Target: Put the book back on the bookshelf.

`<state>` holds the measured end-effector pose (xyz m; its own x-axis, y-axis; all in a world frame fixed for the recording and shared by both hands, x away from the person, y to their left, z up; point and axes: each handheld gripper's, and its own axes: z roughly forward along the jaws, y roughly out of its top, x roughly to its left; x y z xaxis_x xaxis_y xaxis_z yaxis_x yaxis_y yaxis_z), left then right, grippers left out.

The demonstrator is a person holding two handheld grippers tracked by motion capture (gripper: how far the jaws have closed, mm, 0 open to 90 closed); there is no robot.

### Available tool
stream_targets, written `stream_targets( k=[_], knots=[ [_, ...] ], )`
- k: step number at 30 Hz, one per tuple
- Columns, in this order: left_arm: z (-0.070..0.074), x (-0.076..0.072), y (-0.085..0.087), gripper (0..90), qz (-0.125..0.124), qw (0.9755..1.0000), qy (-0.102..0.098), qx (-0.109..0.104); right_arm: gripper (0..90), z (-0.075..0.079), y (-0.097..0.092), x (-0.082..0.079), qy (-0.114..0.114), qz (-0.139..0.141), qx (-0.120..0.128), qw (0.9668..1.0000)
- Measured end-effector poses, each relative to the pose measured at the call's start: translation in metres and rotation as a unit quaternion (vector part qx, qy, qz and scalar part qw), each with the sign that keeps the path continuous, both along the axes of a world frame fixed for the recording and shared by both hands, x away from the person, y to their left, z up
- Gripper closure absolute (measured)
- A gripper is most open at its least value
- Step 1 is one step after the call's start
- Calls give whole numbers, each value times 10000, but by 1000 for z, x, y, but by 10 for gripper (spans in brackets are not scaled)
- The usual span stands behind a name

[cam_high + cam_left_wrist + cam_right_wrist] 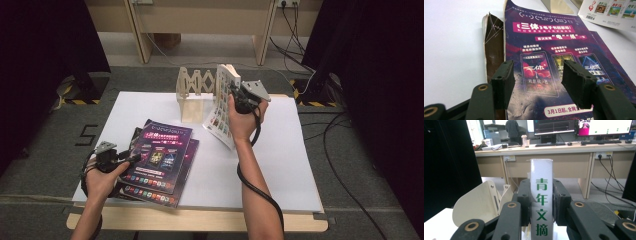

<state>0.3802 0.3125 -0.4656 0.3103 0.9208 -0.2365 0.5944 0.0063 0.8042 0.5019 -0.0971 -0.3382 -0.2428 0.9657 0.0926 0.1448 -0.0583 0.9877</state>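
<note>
- Left gripper (131, 159): its two black jaws stand wide apart with nothing between the pads, poised just over the near left part of the glossy purple magazine (161, 156) on top of the flat stack.
- The left gripper view shows what the high view cannot resolve: the ridged rubber faces of the pads (577, 82), the purple cover (554, 65) printed with white lettering and three small book pictures, and a creased brown cover (494, 50) protruding from under it on the left.
- Stack count: the high view shows three flat magazines fanned on the white matte table sheet (280, 165), the purple one uppermost, a second purple edge to its right and the dark one beneath.
- Right gripper (235, 95): clamped on the spine of a thick white magazine (223, 107), held upright, its picture-grid cover hanging below the jaws and tilted towards the table.
- The right gripper view shows the white spine (541, 202) pressed between both pads, with four green characters running down it.
- Just left of and behind the right gripper stands one pale wooden folding rack (194, 95) with zigzag lattice sides; the right gripper view shows its rounded end panel (480, 202).
</note>
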Motion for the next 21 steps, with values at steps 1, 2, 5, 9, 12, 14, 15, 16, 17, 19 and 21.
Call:
stream_targets(
  k=[1, 2, 5, 9, 12, 14, 15, 16, 17, 19, 21],
  knots=[
    [0, 0, 0, 420, 2, 10000, -5, 2, 727, -1, -3, -3, 46, 2, 41, 10000],
    [0, 0, 0, 420, 1, 10000, -10, -1, 727, -1, -6, -5, 62, -4, 37, 10000],
    [1, 0, -1, 420, -10, 10000, -7, 6, 725, -1, -11, -9, 140, 67, 60, 9999],
    [3, -1, -1, 420, -17, 10000, -32, 4, 719, 0, -18, -11, 321, 120, 115, 9993],
    [4, -1, 0, 420, 1, 10000, -41, 6, 712, 1, -22, -13, 452, 159, 214, 9986],
    [4, -1, 0, 420, 8, 10000, -42, 2, 701, 1, -23, -13, 525, 207, 288, 9980],
    [4, -1, 1, 420, 16, 10000, -45, -11, 692, 2, -24, -13, 565, 223, 305, 9977],
    [4, -1, 1, 420, 14, 10000, -46, -5, 689, 2, -24, -14, 582, 218, 313, 9976],
    [4, -1, 1, 420, 14, 10000, -46, -5, 689, 2, -24, -14, 582, 218, 313, 9976],
    [4, -2, 2, 420, 32, 10000, -51, -4, 679, 3, -24, -16, 665, 196, 339, 9970],
    [4, -2, 2, 421, 30, 10000, -54, -8, 650, 4, -24, -16, 647, 159, 239, 9975]
  ],
)
